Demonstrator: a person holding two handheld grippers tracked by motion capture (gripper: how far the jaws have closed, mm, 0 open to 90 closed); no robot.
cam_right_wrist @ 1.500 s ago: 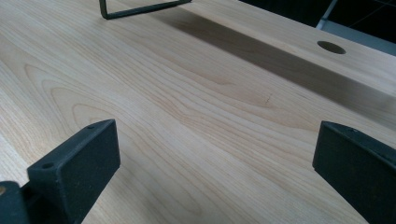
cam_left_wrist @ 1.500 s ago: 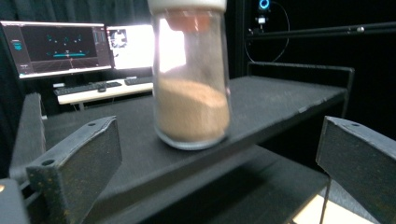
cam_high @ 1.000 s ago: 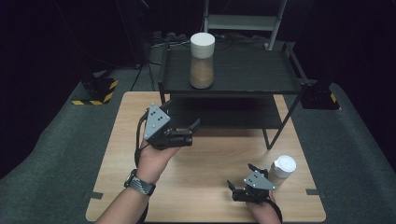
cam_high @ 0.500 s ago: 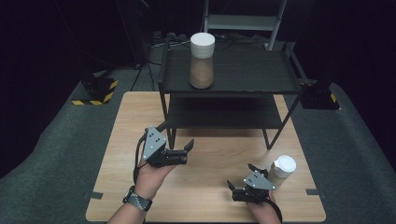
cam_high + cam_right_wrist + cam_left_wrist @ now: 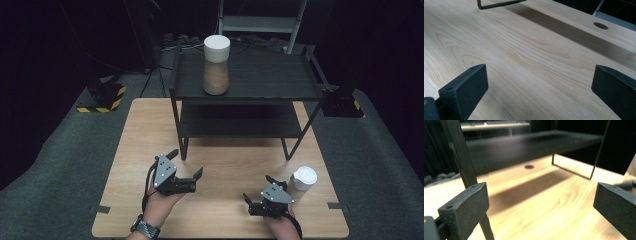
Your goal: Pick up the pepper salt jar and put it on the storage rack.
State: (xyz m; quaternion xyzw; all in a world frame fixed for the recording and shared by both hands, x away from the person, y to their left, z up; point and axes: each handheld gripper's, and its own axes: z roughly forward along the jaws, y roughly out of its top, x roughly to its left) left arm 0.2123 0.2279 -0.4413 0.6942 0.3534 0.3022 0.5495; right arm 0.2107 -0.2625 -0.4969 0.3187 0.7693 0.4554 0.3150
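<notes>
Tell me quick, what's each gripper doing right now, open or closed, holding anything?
Left gripper: open, jaws wide apart, holding nothing, above the wooden table.
Right gripper: open, holding nothing, beside the white-lidded cup but not touching it.

The high view looks down from above; both gripper views skim low across the same tabletop point(image 5: 235, 165) toward the rack point(image 5: 245, 90).

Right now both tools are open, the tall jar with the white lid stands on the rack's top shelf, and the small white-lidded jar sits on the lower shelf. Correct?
One thing is off: the small white-lidded jar is not on the lower shelf. The high view shows it standing on the table, beside the right tool. The rest holds: the left tool and the right tool are open, and the tall jar stands on the rack's top shelf.
</notes>
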